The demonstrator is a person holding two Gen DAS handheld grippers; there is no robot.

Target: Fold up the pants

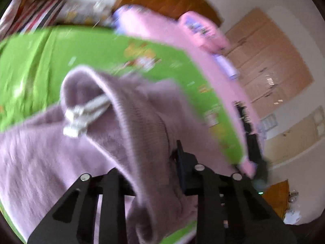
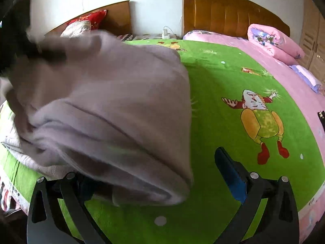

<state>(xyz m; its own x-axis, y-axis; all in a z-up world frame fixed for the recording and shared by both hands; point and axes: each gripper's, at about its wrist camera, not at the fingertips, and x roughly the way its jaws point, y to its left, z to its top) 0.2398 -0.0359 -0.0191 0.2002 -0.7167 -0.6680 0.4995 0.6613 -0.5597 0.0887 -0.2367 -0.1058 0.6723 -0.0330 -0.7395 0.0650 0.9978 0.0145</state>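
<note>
A: Where are the pants (image 1: pixel 113 122) in the left wrist view?
B: They fill the lower left and middle of the frame, a soft lilac heap lying on the green bedsheet (image 1: pixel 40 57). The ribbed waistband arches up through the centre, and a white drawstring (image 1: pixel 81 118) hangs from it at middle left. The picture is blurred.

A: And the left tongs (image 1: pixel 154 174)?
B: Nearly shut. The waistband runs down between the two black fingers at the bottom of the frame, and they are pinched on that fabric.

A: What about the right tongs (image 2: pixel 154 183)?
B: They stand wide apart. The right finger, with its blue pad (image 2: pixel 233 179), is bare at lower right over the green bedsheet (image 2: pixel 213 203). The left finger at lower left is partly covered by the pants (image 2: pixel 105 111), which drape over it. I cannot tell whether cloth touches its pad, but the fingers are not pressed together on anything.

A: Where do the pants sit in that view?
B: They take up the left half, bunched and lifted, with a rounded fold ending just left of the frame's middle bottom.

A: Anything else around?
B: A cartoon figure (image 2: pixel 262 122) printed on the sheet at centre right, a pink quilt (image 2: pixel 272 42) rolled at upper right, and a wooden headboard (image 2: pixel 223 12) along the top.
</note>
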